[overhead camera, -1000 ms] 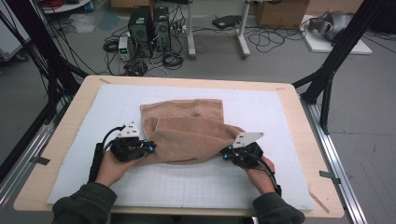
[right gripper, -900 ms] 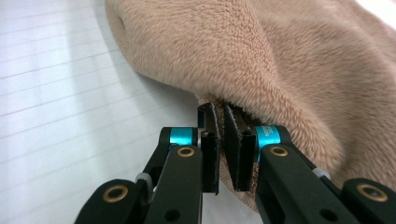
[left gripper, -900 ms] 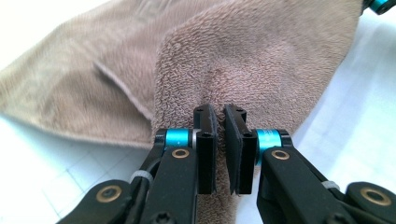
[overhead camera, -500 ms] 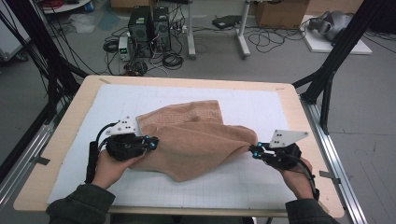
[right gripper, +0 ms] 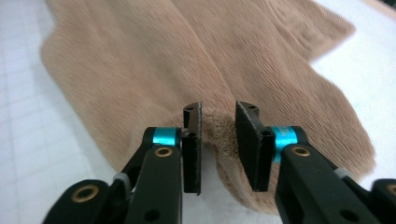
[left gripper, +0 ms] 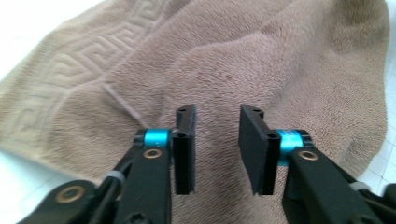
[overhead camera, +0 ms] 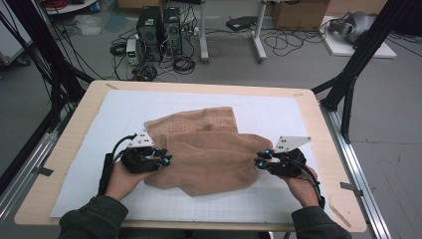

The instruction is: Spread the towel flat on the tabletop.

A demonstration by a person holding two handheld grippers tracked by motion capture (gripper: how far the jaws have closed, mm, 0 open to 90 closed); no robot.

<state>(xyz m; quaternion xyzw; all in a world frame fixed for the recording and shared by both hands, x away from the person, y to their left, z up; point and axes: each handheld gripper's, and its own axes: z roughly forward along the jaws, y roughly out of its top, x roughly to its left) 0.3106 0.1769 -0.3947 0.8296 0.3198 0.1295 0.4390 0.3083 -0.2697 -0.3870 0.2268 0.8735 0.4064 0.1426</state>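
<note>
left gripper [left gripper: 216, 154] jaws just parting, released, over brown towel [overhead camera: 209, 149] | right gripper [right gripper: 218, 149] jaws just parting, towel fold between, unpinched | towel crumpled between both, on white mat [overhead camera: 278, 112]

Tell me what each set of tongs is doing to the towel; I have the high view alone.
Observer: The left tongs have just been opening. Nothing sits between their jaws, and the brown towel lies beyond them.
Operator: Now report the right.
Observer: The right tongs have just been opening as well. A fold of the towel's edge bulges up between the jaws, with a gap beside it, so it is not pinched.
</note>
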